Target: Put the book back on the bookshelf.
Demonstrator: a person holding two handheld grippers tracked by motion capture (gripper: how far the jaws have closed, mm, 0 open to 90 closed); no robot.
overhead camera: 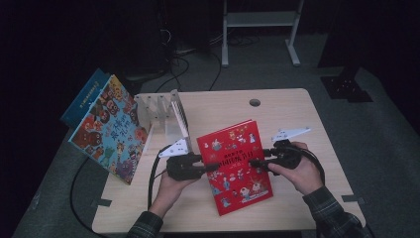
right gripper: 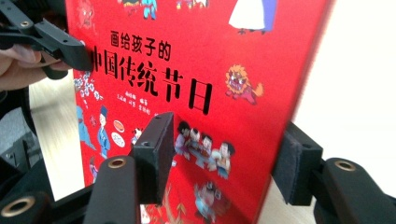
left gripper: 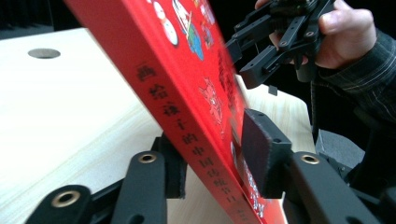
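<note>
Red picture book [overhead camera: 235,166] stands tilted above the light wooden worktop [overhead camera: 282,111], between both grippers. The left gripper [overhead camera: 210,167] grips its spine edge: in the left gripper view, its fingers [left gripper: 261,151] press on both covers. The right gripper [overhead camera: 246,162] straddles the opposite edge; in the right gripper view, its fingers [right gripper: 156,154] stand part open, apparently clear of the covers. A colourful picture book [overhead camera: 111,129] leans against a white rack [overhead camera: 161,111].

Colourful picture book [overhead camera: 110,130] leaning on white rack [overhead camera: 161,110]; blue book [overhead camera: 84,96] behind; table [overhead camera: 282,106] beneath.
</note>
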